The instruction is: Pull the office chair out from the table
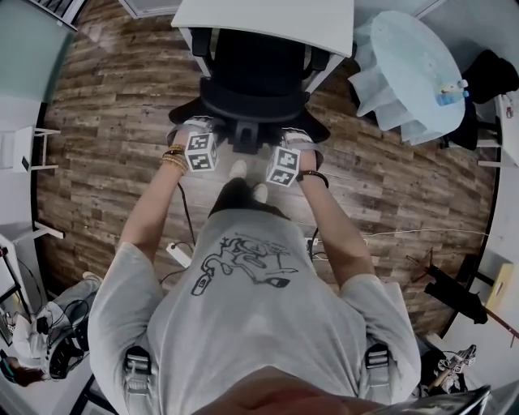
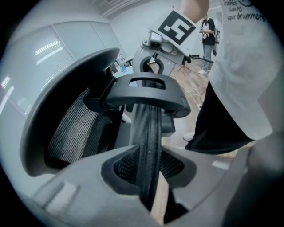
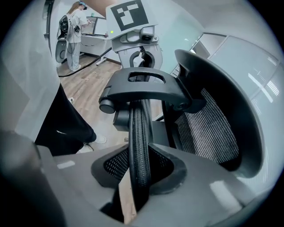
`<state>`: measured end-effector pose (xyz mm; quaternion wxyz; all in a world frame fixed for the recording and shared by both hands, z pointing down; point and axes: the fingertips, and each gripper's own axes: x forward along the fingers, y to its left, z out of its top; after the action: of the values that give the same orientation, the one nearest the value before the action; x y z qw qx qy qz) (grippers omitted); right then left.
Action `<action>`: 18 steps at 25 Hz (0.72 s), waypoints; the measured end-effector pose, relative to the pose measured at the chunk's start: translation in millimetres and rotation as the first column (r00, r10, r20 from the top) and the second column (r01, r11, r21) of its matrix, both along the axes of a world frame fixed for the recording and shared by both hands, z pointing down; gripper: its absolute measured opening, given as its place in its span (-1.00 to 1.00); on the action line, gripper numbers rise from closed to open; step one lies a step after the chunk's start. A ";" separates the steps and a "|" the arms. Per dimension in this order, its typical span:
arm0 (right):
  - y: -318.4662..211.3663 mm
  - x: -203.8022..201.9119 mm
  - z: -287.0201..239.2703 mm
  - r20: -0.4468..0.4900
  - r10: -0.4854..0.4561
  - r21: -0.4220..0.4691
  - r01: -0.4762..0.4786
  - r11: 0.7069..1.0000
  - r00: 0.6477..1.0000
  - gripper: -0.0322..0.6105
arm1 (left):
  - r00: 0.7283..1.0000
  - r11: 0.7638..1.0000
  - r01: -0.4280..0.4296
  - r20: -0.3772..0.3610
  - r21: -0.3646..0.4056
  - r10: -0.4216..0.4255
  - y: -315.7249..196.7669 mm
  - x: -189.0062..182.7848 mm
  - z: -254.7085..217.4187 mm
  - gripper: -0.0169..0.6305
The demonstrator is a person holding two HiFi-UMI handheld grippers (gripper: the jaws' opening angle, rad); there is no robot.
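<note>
The black mesh-backed office chair (image 1: 251, 89) stood on the wood-plank floor (image 1: 113, 121), its front tucked under the edge of the white bench (image 1: 268, 20) and its back toward the person. The left tool (image 2: 148, 175) and the right tool (image 3: 138, 170) were each clenched on the thin ribbed black rim (image 2: 148, 133) of the chair's back, one on either side of its central spine.

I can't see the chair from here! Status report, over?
Grips: left gripper, right gripper both shut on headrest rim. The office chair sits tucked against white table. Behind it: person's shoes.
</note>
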<state>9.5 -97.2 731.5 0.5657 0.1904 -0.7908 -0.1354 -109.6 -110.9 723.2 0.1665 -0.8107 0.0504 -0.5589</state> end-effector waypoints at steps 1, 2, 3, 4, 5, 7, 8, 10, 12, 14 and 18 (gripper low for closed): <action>6.1 -1.9 1.5 0.000 -0.001 -0.003 0.001 1.000 1.000 -0.54 | 1.000 1.000 0.000 -0.001 -0.001 0.000 5.9 -1.8 0.0 -0.59; 11.7 -3.7 1.7 0.001 -0.002 -0.005 0.002 1.000 1.000 -0.54 | 1.000 1.000 0.001 -0.002 -0.002 -0.001 11.4 -3.5 0.1 -0.59; 17.0 -5.2 1.1 0.001 -0.003 -0.006 0.003 1.000 1.000 -0.54 | 1.000 1.000 0.001 -0.002 0.000 -0.001 16.3 -5.1 0.3 -0.59; 22.2 -6.3 0.5 0.000 -0.004 -0.006 0.004 1.000 1.000 -0.54 | 1.000 1.000 0.001 -0.002 0.004 -0.001 20.9 -6.5 1.0 -0.59; 27.6 -7.3 0.3 -0.001 -0.005 -0.005 0.005 1.000 1.000 -0.54 | 1.000 1.000 0.000 -0.001 0.011 0.000 25.1 -8.2 2.0 -0.59; 37.7 -10.1 0.4 -0.004 -0.006 0.002 0.006 1.000 1.000 -0.54 | 1.000 1.000 -0.002 0.000 0.020 0.002 34.2 -11.9 3.3 -0.59; 42.4 -12.1 0.8 -0.006 -0.006 0.003 0.006 1.000 1.000 -0.54 | 1.000 1.000 -0.001 -0.001 0.018 0.001 39.5 -14.1 4.1 -0.59; 51.0 -16.8 2.2 -0.010 -0.004 0.004 0.004 1.000 1.000 -0.54 | 1.000 1.000 0.000 -0.002 0.022 0.000 48.5 -19.6 5.1 -0.59; 58.9 -21.6 1.3 -0.009 0.001 0.005 -0.001 1.000 1.000 -0.54 | 1.000 1.000 -0.001 -0.005 0.026 0.001 57.9 -23.5 3.3 -0.59; 68.0 -25.1 -0.7 -0.009 0.007 -0.001 -0.007 1.000 1.000 -0.54 | 1.000 1.000 -0.003 -0.010 0.018 0.003 69.0 -24.9 0.2 -0.59; 83.6 -29.9 -1.7 -0.004 0.014 -0.004 -0.014 1.000 1.000 -0.54 | 1.000 1.000 -0.008 -0.002 0.019 0.008 83.0 -29.3 2.7 -0.59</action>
<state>-20.4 -13.6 729.8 0.5685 0.1949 -0.7886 -0.1302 -138.9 -27.8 725.9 0.1764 -0.8100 0.0524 -0.5568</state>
